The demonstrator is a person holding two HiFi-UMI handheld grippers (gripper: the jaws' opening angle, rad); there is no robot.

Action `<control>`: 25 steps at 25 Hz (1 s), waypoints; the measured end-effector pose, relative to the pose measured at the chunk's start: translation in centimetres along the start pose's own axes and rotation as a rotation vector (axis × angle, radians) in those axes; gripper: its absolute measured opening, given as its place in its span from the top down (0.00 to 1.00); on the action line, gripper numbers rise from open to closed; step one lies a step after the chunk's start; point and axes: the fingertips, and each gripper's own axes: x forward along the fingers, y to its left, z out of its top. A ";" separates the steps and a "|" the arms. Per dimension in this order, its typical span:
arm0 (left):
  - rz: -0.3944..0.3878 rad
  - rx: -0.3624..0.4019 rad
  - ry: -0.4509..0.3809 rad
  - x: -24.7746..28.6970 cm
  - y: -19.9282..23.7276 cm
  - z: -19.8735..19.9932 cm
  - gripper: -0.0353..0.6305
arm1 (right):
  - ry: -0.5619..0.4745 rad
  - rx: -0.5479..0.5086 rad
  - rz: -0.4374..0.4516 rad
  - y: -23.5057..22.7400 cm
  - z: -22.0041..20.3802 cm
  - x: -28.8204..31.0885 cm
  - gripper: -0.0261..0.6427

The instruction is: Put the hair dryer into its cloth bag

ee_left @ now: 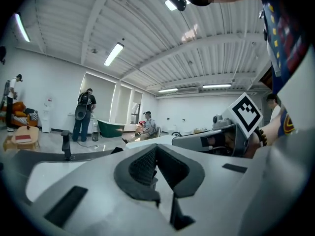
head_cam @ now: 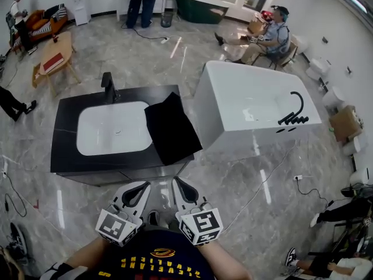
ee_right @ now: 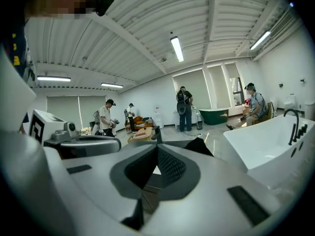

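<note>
1. The person's dark shirt (head_cam: pixel 157 255) fills the head view at 6 o'clock, with both tongs held level just in front of it, side by side and slightly apart.
2. The left gripper (head_cam: pixel 144 185) has its jaws pressed together with nothing between them; its own view shows the dark pads meeting tip to tip.
3. The right gripper (head_cam: pixel 176 181) is also pressed together and empty, at 3 o'clock of the left one.
4. Beyond the tips, at 12 o'clock, stands a black counter (head_cam: pixel 64 156) on the marble floor (head_cam: pixel 233 185).
5. The cloth bag (head_cam: pixel 169 127) lies flat on the counter's right end, black, with its near corner hanging over the front edge. Whether the dryer is inside it cannot be told.
6. A white sink (head_cam: pixel 113 127) is set in the counter at 9 o'clock of the bag and just beside it.
7. A black faucet (head_cam: pixel 108 86) stands upright at the sink's far rim.
8. A white bathtub (head_cam: pixel 245 104) stands at 2 o'clock of the bag, close to the counter's right end, with a black tap (head_cam: pixel 294 112) on its right side.
9. Farther off, a wooden table (head_cam: pixel 55 57) sits at 10 o'clock.
10. A seated person (head_cam: pixel 271 37) is at 1 o'clock, past the bathtub.
11. A standing person (head_cam: pixel 143 2) is at 12 o'clock by the far wall, beside a green tub (head_cam: pixel 201 7).
</note>
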 end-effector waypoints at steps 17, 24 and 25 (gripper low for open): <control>0.093 0.055 -0.038 3.1 -4.6 3.4 0.94 | -0.110 -0.076 0.078 -1.9 3.3 -5.1 0.95; 0.123 0.072 -0.034 3.9 -5.8 3.9 0.94 | -0.108 -0.076 0.124 -2.8 3.6 -5.7 0.95; 0.126 0.072 -0.031 4.0 -6.0 4.0 0.94 | -0.106 -0.076 0.133 -2.7 3.6 -5.8 0.95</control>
